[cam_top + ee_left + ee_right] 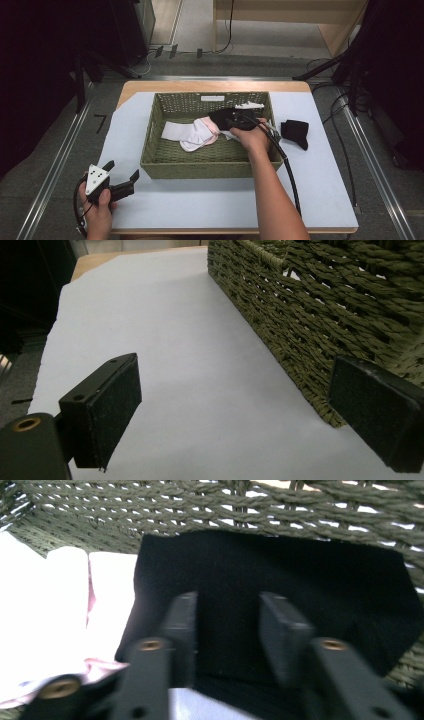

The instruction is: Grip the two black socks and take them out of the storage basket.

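Left gripper [121, 176]: jaws wide, empty, beside the wicker basket [165, 162].
White and pink socks [192, 134]: inside the basket.
Right gripper [227, 625]: jaws narrowed onto a black sock [280, 570] in the basket.
Second black sock [295, 133]: on the table, right of the basket.

black sock [280, 570], flat in woven basket [155, 150], beside pink-white socks [200, 132]

Table [215, 205], woven basket [210, 167], black sock [295, 132]

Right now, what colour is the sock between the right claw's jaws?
Black; the sock shows best in the right gripper view, inside the woven basket.
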